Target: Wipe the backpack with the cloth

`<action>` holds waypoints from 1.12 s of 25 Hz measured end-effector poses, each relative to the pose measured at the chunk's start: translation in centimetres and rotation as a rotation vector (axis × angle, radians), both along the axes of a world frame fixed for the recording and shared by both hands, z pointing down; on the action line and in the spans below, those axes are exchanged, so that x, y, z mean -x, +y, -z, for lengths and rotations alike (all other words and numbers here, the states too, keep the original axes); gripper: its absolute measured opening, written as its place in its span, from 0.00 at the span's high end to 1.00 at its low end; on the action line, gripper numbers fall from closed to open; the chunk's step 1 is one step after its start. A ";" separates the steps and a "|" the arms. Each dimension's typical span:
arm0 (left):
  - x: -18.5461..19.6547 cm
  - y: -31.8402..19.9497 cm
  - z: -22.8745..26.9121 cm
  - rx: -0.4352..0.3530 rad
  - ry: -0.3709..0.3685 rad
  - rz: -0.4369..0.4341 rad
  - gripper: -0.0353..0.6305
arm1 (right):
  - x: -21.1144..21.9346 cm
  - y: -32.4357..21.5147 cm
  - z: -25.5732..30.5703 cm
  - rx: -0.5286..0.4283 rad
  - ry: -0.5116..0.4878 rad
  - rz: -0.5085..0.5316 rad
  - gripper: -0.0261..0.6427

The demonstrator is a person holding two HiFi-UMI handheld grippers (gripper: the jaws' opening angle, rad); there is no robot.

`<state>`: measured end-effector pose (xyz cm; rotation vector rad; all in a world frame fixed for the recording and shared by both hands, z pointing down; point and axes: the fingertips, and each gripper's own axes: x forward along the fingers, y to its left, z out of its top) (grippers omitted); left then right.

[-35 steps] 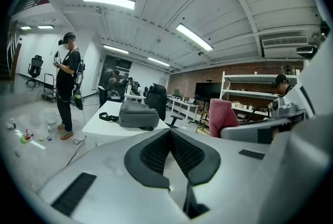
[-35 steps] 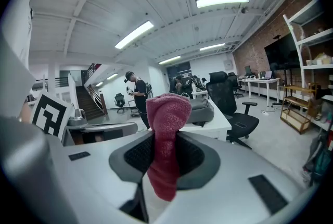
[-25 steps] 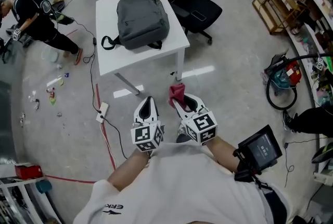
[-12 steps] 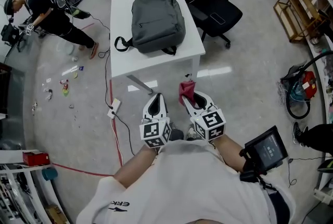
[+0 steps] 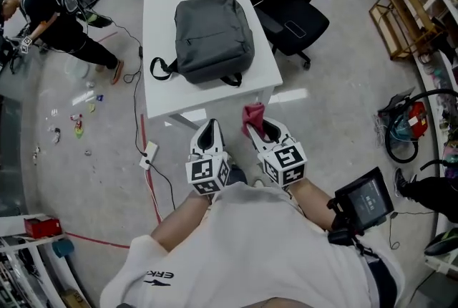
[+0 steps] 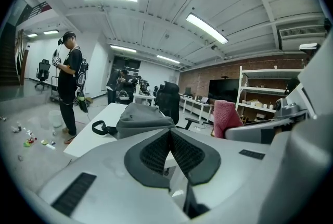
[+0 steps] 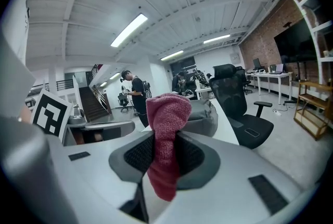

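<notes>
Right claw [image 5: 259, 133] clamps the red cloth [image 5: 252, 116], left claw [image 5: 208, 136] closed and empty, both near the backpack [image 5: 212, 36] on the far surface [image 5: 158, 77].

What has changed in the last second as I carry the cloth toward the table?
The person has stepped closer: the white table and the grey backpack on it now lie nearer both grippers. Nothing was grasped or released. The right gripper stays shut on the pink cloth, the left gripper stays shut and empty, and the backpack lies flat as before.
</notes>
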<state>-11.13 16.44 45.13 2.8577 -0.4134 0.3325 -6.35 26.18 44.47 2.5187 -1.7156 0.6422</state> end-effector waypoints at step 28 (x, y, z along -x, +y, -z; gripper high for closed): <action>-6.8 -18.5 -0.6 -0.004 0.023 0.022 0.94 | -9.6 -17.6 1.9 0.016 0.064 -0.056 0.81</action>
